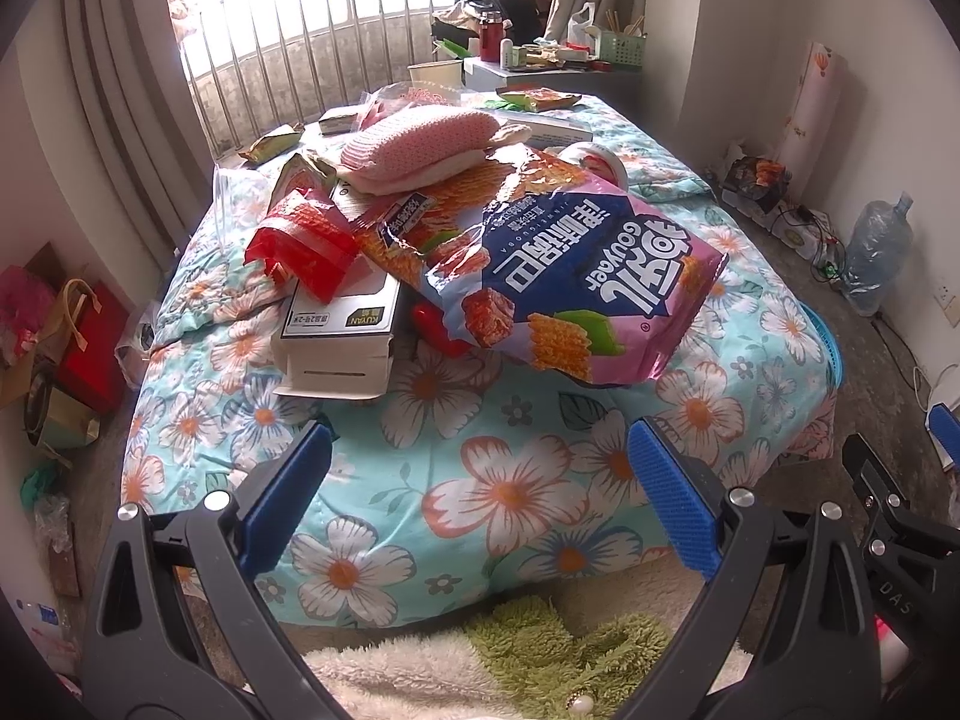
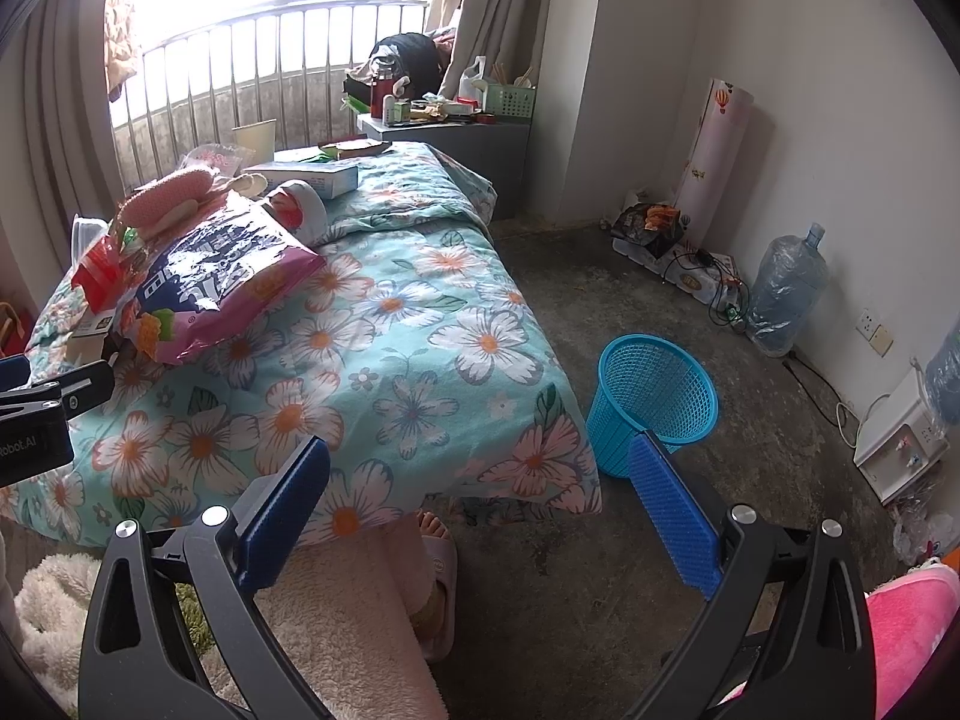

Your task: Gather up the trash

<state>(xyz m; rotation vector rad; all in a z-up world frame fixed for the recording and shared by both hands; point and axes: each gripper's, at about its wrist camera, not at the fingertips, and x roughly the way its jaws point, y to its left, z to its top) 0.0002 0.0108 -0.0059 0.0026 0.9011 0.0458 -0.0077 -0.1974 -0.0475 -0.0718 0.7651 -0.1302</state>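
The left gripper (image 1: 480, 492) and right gripper (image 2: 480, 504) both gape wide, ribbed blue pads holding nothing. Ahead, a glossy crinkled snack bag (image 1: 570, 276) lies on the flowered quilt (image 1: 480, 480); a blue mesh bin (image 2: 654, 396) stands on the floor beside the bed.

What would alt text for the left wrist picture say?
An open two-finger gripper hovers over a floral bed piled with trash: a large pink and blue snack bag, a red wrapper, and a white box.
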